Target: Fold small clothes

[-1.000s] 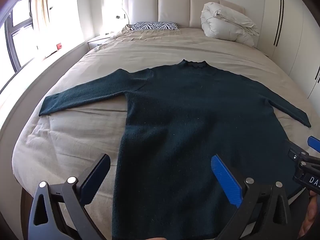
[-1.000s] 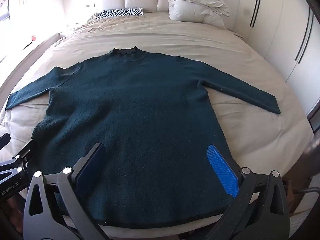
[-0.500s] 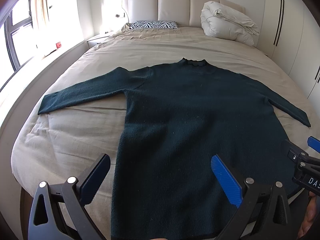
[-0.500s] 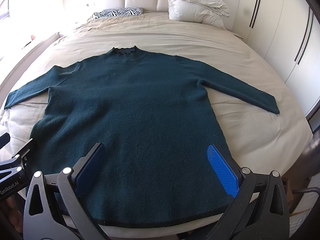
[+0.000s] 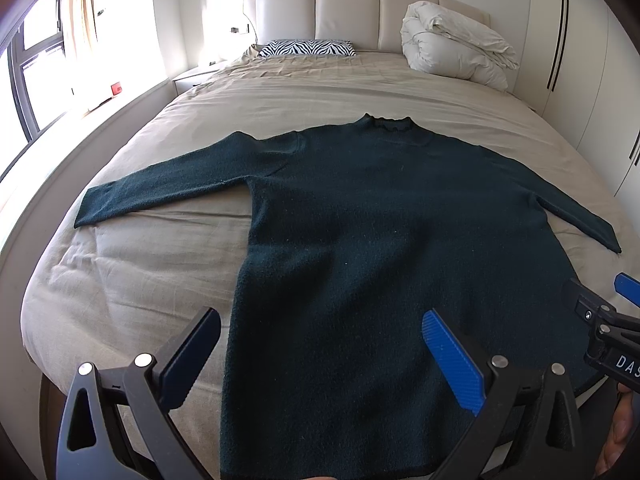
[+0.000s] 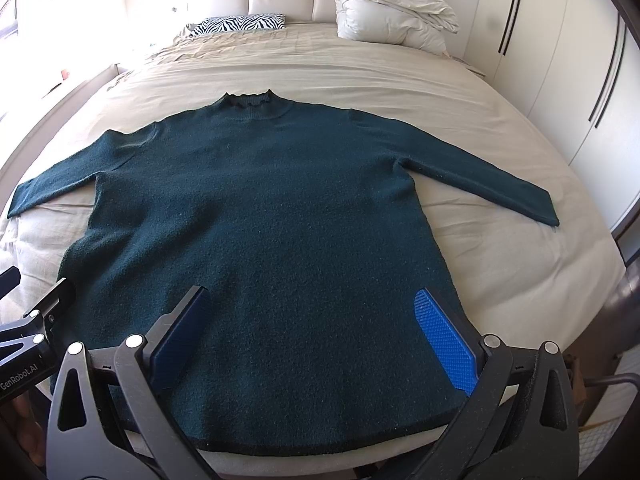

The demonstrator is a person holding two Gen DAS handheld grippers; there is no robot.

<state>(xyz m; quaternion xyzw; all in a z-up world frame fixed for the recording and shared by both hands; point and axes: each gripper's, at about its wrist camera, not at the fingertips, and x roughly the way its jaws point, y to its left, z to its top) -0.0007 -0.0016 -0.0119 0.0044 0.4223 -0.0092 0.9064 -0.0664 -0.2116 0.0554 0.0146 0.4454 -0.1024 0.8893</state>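
Item: dark green knit sweater (image 6: 264,240). It lay flat on the beige bedspread (image 6: 480,248), front or back side up (not determinable), with its ruffled collar (image 6: 246,101) toward the headboard (image 5: 344,12) and its hem at the near edge of the bed. Both sleeves were spread outward and angled down; the cuffs rested on the bedspread.

Left gripper (image 5: 320,354): jaws wide apart, nothing between them. It was positioned above the left part of the hem, with one finger over bedspread and the blue-padded finger over the sweater. Contact with the fabric could not be told.

Right gripper (image 6: 316,338): jaws wide apart, holding nothing. Both fingers were over the lower right part of the sweater, near the hem.

Other contents: zebra-print pillow (image 5: 306,48) at the head of the bed; bundled white duvet (image 5: 452,56) to its right; white wardrobe doors (image 6: 560,80) along the right side; window (image 5: 28,72) at left; small red object (image 5: 117,88) on the sill.
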